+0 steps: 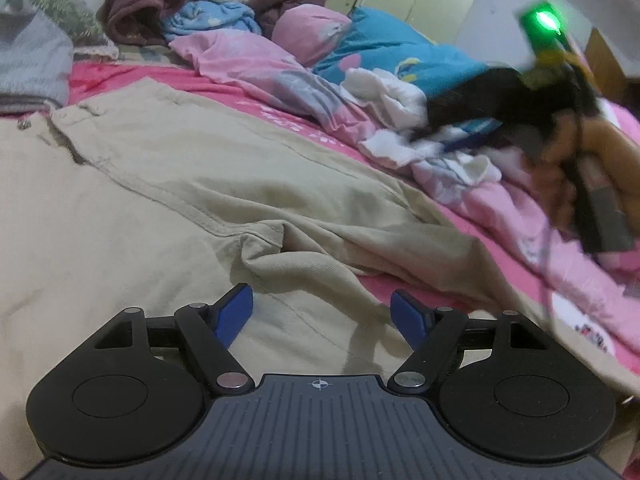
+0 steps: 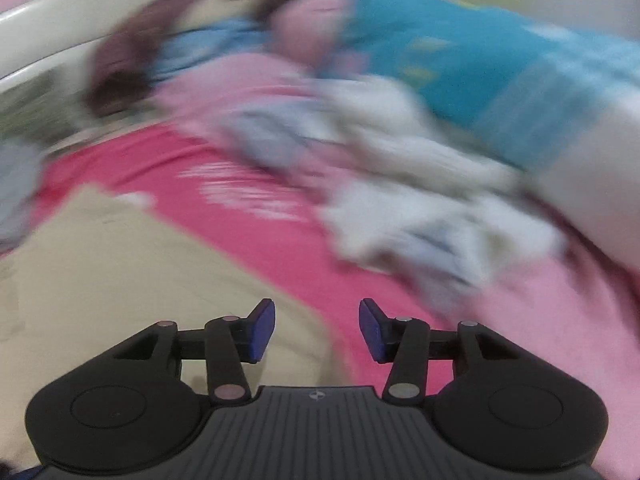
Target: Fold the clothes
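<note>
You are holding the left gripper (image 1: 322,307) released, empty, over beige trousers (image 1: 168,184) lying on the pink sheet (image 1: 224,84). Your right gripper (image 2: 317,330) is hanging released, empty too.

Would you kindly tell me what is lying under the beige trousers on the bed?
The beige trousers lie spread over a pink bedsheet, which shows beyond their far edge and at their right. Whatever sits beneath their middle is covered, so it cannot be seen.
</note>
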A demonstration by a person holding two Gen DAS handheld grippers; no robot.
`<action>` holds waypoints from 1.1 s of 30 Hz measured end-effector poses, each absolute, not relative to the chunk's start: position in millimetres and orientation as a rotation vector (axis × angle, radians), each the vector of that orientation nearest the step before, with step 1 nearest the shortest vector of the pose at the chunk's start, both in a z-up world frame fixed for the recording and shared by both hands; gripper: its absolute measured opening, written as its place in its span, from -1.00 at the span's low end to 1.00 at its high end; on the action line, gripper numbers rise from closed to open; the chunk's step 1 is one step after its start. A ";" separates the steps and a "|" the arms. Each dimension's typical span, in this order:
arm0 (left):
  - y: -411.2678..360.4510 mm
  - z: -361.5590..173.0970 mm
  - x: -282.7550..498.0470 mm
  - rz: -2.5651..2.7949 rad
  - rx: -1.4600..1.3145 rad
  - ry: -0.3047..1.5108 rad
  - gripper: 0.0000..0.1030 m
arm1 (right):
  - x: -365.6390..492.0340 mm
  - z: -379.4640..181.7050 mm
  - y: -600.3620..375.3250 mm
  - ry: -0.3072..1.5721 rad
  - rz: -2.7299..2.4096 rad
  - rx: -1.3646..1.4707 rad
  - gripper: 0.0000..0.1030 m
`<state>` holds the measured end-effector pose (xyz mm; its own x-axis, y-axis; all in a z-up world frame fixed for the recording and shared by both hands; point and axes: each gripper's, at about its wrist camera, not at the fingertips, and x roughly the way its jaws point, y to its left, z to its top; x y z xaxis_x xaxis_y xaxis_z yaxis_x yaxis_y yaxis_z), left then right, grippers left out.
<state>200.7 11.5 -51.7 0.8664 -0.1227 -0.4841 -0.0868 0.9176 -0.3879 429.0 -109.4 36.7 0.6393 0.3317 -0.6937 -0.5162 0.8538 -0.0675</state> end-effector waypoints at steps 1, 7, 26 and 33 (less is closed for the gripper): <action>14.7 -52.4 199.7 -0.022 -0.436 0.521 0.49 | 428.7 33.7 -84.8 0.742 0.573 -0.298 -0.18; 24.4 -55.4 196.2 -0.017 -0.505 0.494 0.49 | 459.2 -18.5 50.8 0.847 0.905 -0.396 -0.46; 28.5 -44.8 176.5 -0.064 -0.570 0.348 0.76 | 381.5 127.0 -229.8 0.630 0.339 -0.194 -0.41; -9.8 -13.9 171.1 -0.138 -0.416 0.375 0.54 | 210.2 181.3 -376.5 0.505 0.196 -0.101 -0.40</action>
<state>171.1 -9.8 -13.9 0.9225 -0.2062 -0.3264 0.0544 0.9064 -0.4188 210.2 -376.5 181.3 0.8571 0.1617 -0.4890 -0.2113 0.9763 -0.0475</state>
